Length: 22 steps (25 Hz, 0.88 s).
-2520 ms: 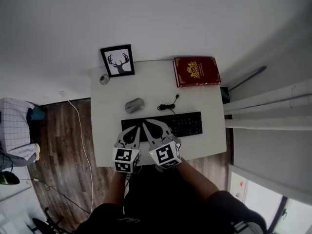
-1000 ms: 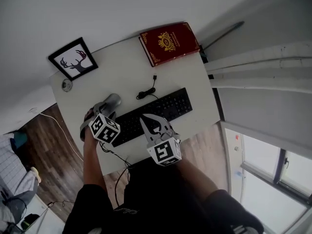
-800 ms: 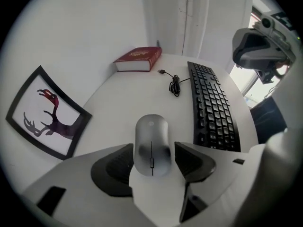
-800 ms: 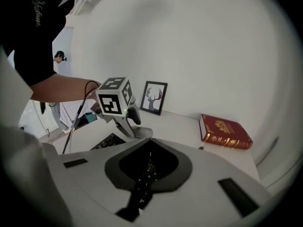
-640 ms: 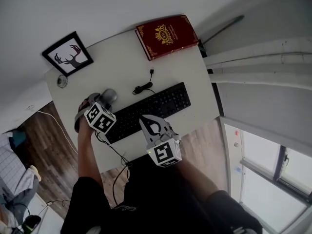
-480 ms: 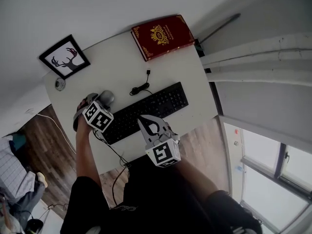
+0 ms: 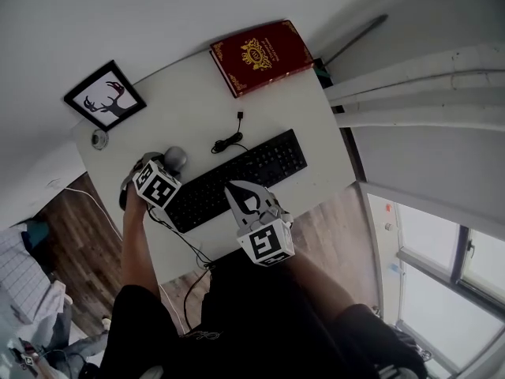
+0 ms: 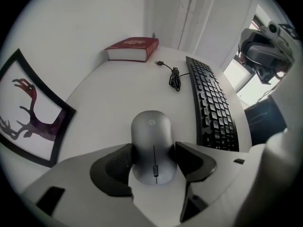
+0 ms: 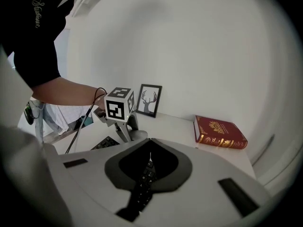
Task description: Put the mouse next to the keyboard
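A grey mouse (image 7: pixel 175 159) (image 8: pixel 152 145) lies on the white table (image 7: pixel 189 101), just off the left end of the black keyboard (image 7: pixel 237 180) (image 8: pixel 213 108). My left gripper (image 7: pixel 162 166) (image 8: pixel 154 157) points steeply down over it, one jaw on each side. Its jaws have just closed a little, and the pads (image 8: pixel 124 156) lie against the mouse's flanks. The mouse still rests on the table. My right gripper (image 7: pixel 235 189) (image 9: pixel 150 141) is shut and empty, hovering over the keyboard's near edge.
A red book (image 7: pixel 262 56) lies at the table's far right corner. A framed deer picture (image 7: pixel 104 95) and a small round object (image 7: pixel 99 138) sit at the far left. The keyboard's coiled cable (image 7: pixel 229 140) lies behind the keyboard.
My left gripper went from the keyboard's front edge to the mouse and has stayed over it since about a second ago. The right gripper has kept its place.
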{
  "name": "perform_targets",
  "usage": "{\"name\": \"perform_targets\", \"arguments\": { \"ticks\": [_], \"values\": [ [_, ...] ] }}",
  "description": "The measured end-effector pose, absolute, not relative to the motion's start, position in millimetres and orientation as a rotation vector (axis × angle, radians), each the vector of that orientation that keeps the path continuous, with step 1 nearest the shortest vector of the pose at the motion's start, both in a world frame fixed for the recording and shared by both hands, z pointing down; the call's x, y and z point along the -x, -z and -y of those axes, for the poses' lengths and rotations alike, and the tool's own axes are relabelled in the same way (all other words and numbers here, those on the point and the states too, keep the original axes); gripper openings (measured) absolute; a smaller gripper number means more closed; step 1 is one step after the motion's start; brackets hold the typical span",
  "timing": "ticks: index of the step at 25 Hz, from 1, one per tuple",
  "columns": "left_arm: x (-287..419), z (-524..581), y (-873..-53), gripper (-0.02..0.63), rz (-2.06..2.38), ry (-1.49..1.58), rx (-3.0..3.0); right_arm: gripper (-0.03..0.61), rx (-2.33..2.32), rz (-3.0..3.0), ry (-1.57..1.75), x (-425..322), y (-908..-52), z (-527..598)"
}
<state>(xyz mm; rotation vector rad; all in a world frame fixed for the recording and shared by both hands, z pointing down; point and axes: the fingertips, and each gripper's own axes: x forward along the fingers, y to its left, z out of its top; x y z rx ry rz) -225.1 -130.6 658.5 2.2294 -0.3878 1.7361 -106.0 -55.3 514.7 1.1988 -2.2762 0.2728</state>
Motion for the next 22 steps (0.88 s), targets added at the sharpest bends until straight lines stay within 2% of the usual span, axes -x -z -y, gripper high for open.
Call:
{"name": "perform_targets", "arguments": {
  "ticks": [22],
  "values": [
    [221.1, 113.5, -623.8, 0.253, 0.554, -1.566, -2.358, 0.020, -1.174, 2.268, -0.257, 124.2, -511.9, 65.0]
  ]
}}
